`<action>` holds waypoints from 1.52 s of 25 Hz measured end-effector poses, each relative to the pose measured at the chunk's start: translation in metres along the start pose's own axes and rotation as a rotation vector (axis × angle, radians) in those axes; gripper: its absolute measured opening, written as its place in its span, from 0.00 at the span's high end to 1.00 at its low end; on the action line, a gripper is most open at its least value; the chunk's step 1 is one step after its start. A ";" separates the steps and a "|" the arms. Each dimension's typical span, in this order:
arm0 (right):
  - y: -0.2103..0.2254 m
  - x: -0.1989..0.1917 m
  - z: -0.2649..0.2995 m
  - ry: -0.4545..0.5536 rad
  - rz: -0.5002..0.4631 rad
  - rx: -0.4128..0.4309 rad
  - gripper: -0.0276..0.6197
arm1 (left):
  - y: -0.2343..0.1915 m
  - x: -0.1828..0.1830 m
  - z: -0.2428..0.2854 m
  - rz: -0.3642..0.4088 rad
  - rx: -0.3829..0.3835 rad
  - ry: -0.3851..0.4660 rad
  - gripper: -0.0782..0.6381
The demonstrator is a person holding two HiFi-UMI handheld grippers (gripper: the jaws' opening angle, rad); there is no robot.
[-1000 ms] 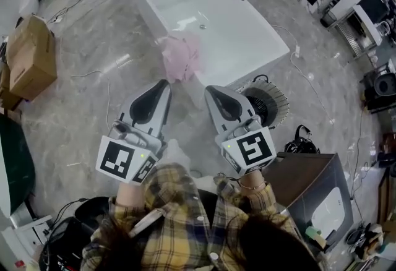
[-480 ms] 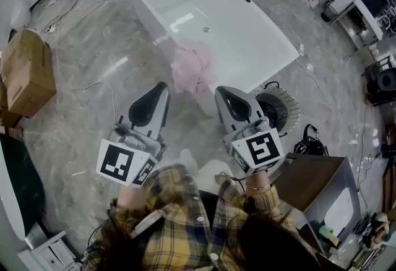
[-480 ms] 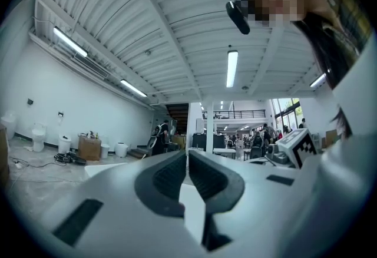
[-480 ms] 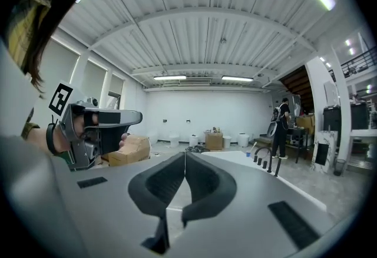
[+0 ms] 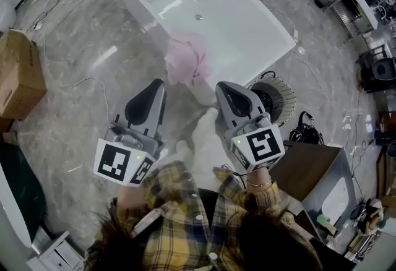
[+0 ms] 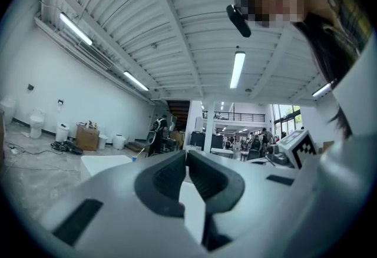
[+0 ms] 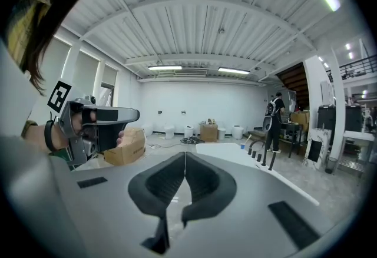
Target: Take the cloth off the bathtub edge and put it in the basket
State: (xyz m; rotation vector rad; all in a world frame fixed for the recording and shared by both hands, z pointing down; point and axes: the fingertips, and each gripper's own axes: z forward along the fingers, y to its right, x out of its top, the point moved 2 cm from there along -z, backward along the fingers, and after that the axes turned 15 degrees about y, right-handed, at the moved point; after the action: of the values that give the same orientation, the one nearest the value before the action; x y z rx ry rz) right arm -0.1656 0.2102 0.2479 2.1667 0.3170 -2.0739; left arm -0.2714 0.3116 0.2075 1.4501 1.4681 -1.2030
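Head view has the pink cloth (image 5: 187, 60) draped over the bathtub (image 5: 139, 7) edge, beyond the left gripper (image 5: 156, 84) and right gripper (image 5: 223, 87), with the basket (image 5: 286, 98) nearby; left gripper view, then right gripper view, show jaws pressed together and empty, apparently because no grab has begun yet.

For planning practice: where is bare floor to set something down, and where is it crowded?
Bare: the floor between cardboard box and bathtub, crossed by one thin cable. Crowded: right of the bathtub, around the basket and dark cabinet.
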 end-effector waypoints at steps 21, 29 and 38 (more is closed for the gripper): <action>0.137 0.007 0.071 0.043 0.001 0.001 0.93 | -0.007 -0.028 0.171 0.032 -0.058 0.035 0.85; 0.211 0.005 0.093 0.043 -0.002 0.024 0.93 | 0.000 -0.051 0.243 0.053 -0.037 0.026 0.85; 0.233 -0.006 0.133 0.051 0.017 0.076 0.93 | -0.020 -0.080 0.272 0.064 -0.016 -0.026 0.85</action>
State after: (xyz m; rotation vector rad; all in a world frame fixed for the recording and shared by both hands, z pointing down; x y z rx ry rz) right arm -0.2395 -0.0475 0.2344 2.2601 0.2276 -2.0570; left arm -0.3136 0.0306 0.2064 1.4545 1.4000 -1.1648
